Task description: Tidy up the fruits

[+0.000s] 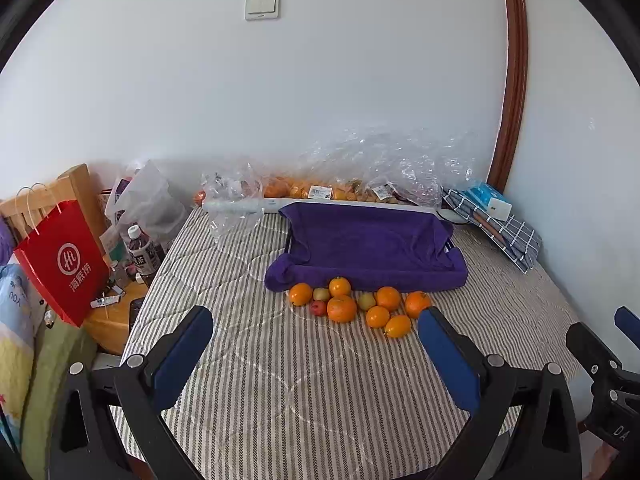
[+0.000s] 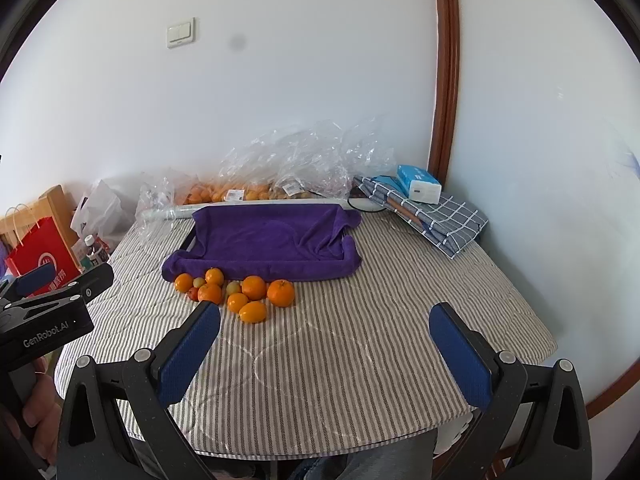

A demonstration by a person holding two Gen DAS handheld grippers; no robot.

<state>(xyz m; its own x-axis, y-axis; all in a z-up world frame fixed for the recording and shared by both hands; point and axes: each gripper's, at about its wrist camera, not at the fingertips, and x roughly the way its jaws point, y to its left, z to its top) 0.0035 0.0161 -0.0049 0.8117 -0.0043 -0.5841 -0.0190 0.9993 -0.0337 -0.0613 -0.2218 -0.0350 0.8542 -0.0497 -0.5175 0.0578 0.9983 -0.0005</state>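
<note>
- I was in a lived-in home, likely a bedroom or dining corner: a white wall with a light switch (image 1: 262, 6) and a brown wooden door frame (image 1: 514, 80).
- My counter (image 2: 360, 360) wore a striped quilted cover.
- Beside it stood a red shopping bag (image 1: 66, 264), drink bottles (image 1: 142, 252), and folded checked cloth (image 2: 444, 216).

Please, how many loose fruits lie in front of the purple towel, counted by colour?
Orange fruits: 7
Yellow-green fruits: 2
Red fruit: 1
Total: 10 loose fruits on the striped cloth, in front of the purple towel.
</note>
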